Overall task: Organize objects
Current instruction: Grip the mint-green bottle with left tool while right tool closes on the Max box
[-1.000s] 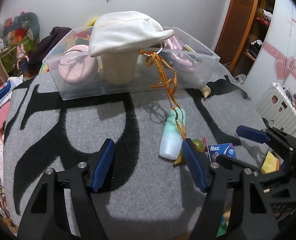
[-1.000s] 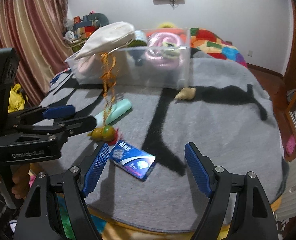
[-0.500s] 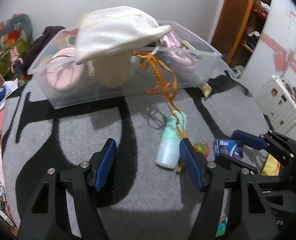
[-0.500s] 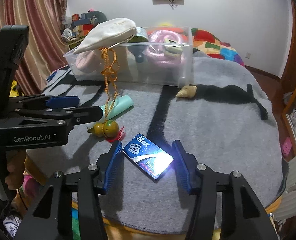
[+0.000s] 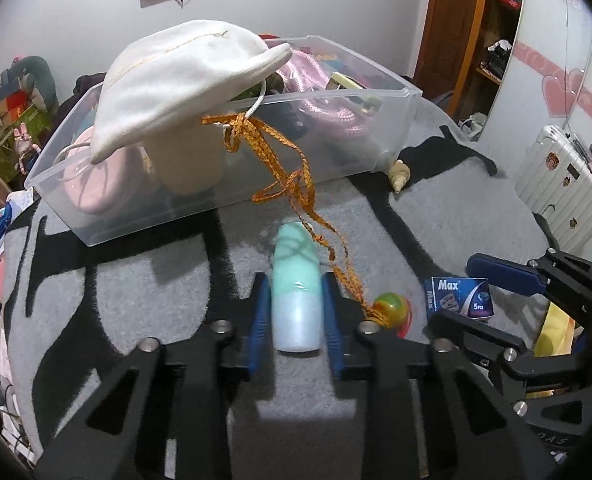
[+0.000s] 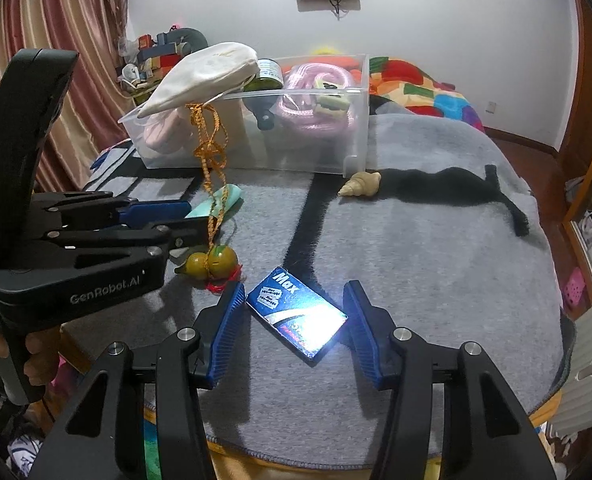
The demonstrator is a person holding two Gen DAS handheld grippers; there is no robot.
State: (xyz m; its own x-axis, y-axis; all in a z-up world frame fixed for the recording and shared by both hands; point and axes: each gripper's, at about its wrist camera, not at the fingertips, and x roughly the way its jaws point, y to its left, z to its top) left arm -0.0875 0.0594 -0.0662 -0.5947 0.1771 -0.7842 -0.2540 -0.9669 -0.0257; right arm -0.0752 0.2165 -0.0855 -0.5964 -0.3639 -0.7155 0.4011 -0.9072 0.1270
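A grey blanket with broad black markings (image 6: 436, 240) covers a rounded table and fills most of both views. At its far side stands a clear plastic storage bin (image 5: 336, 148), holding a pink coiled rope (image 6: 316, 100), a dark green bottle (image 6: 266, 80) lying on its side and other items too crowded to identify. A white cloth cap (image 5: 176, 84) rests on top of the bin, jutting over its front wall. From under the cap an orange braided cord (image 5: 292, 184) trails down onto the blanket and ends at a small yellow-green gourd ornament (image 6: 210, 264).

The left gripper (image 5: 296, 316) is low over the blanket, its blue-padded jaws closed against both sides of a mint-green and white tube (image 5: 296, 292), which lies flat pointing toward the bin, with the cord crossing its far end. The gourd lies just to the right of this gripper.

The right gripper (image 6: 292, 328) is lowered around a small blue box printed "Max" (image 6: 296, 316), lying flat on the blanket. Its jaws stand apart on either side of the box, with gaps visible, not pressing it.

A pale spiral seashell (image 6: 360, 184) sits on the blanket near the bin's right front corner, well apart from both grippers
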